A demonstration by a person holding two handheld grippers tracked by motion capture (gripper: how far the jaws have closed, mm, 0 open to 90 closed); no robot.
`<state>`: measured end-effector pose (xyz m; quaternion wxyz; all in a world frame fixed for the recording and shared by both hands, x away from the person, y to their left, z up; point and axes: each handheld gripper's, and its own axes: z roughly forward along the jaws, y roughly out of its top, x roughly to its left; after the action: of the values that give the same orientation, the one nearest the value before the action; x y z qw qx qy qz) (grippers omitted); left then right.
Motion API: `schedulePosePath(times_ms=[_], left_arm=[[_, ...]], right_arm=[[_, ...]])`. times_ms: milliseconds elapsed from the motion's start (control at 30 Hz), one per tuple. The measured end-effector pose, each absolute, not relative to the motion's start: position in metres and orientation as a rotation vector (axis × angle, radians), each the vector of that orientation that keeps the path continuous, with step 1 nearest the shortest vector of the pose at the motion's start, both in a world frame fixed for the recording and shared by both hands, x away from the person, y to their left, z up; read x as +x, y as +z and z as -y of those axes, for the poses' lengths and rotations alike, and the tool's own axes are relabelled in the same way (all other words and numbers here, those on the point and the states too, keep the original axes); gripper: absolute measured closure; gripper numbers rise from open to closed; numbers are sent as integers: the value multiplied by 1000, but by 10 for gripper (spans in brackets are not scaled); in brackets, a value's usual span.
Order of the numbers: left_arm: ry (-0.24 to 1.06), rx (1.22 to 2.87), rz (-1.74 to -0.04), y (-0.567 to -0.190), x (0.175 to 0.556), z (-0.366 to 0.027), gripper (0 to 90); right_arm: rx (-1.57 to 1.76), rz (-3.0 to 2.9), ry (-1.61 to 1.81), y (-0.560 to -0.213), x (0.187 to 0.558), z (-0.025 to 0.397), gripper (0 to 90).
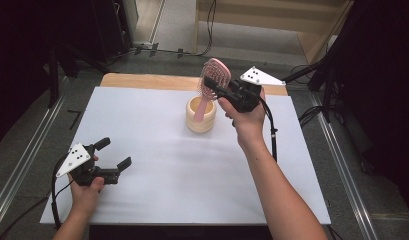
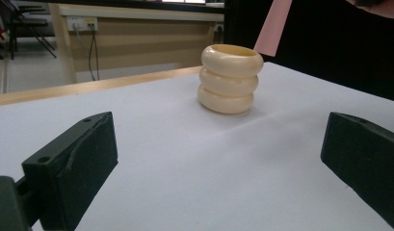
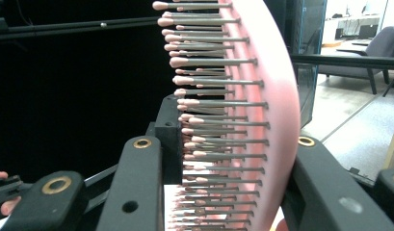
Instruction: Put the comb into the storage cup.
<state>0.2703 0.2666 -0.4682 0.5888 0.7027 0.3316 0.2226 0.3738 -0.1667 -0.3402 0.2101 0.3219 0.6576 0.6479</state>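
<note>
1. High view: right gripper (image 1: 218,90) is clamped on the head of a pink oval plastic hairbrush with grey pink-tipped bristles (image 1: 212,80). The brush stands nearly upright, and its handle end dips into the cream ribbed three-ring cup (image 1: 200,116).
2. The cup stands on the white table sheet (image 1: 162,165), nearer the far edge than the near edge and about midway between the left and right edges.
3. Right gripper view: one black jaw presses among the bristles of the hairbrush (image 3: 242,115), the other against its smooth pink back; the brush head is pinched between them.
4. Left gripper (image 1: 113,154) sits low near the near-left corner of the table, jaws spread wide with nothing between them.
5. Left gripper view: the cup (image 2: 229,79) shows well ahead between the open jaws, with the brush's pink handle (image 2: 274,26) above its rim.
</note>
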Motion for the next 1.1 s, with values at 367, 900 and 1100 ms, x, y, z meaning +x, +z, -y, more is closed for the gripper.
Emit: schedulePosePath(times_ms=[367, 900, 1100], left_arm=[[552, 1611, -832, -473, 268, -292, 0], [604, 1618, -856, -481, 268, -298, 0], [599, 1614, -857, -482, 268, -298, 0]], right_arm=[[894, -1794, 1831, -345, 385, 173, 622], [905, -1730, 1811, -352, 400, 176, 621], [919, -1726, 1792, -357, 406, 177, 621]])
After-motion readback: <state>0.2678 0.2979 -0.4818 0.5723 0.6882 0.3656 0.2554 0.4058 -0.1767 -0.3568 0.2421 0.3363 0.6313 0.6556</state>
